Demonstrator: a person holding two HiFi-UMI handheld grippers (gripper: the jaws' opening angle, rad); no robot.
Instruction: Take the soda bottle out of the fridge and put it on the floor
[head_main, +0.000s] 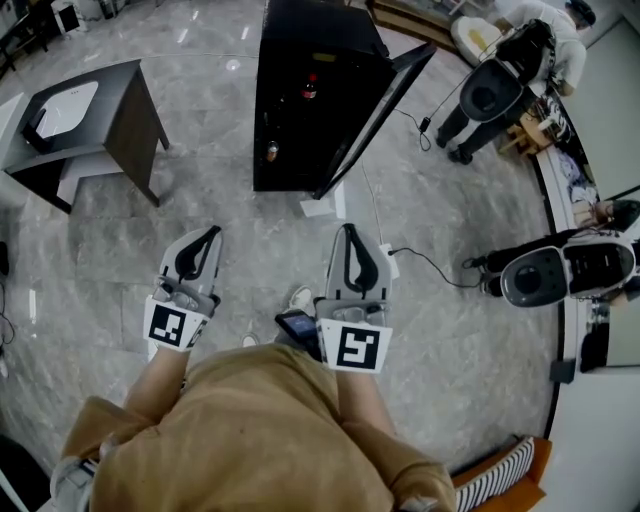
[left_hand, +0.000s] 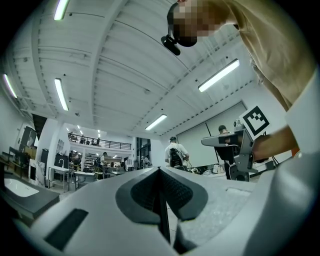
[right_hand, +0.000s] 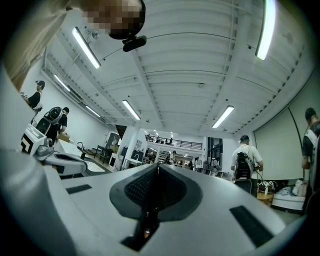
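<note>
A black fridge (head_main: 320, 40) is seen standing on the grey marble floor (head_main: 240, 225), its door (head_main: 385, 110) swung open to the side. The soda bottle (head_main: 310, 88), dark with a red cap, is seen upright inside the fridge, on an upper level; a smaller bottle (head_main: 271, 152) is seen lower down in the fridge, nearer its front edge. The left hand-held gripper (head_main: 205, 240) and the right hand-held gripper (head_main: 348, 235) are held side by side in front of the fridge, well apart from it and pointed towards it. The jaws of each are pressed together, and nothing is pinched between them. A grey bench (head_main: 120, 85) is seen to the left of the fridge. Other people with dark backpacks are seen to the right of the fridge, past its open door.
</note>
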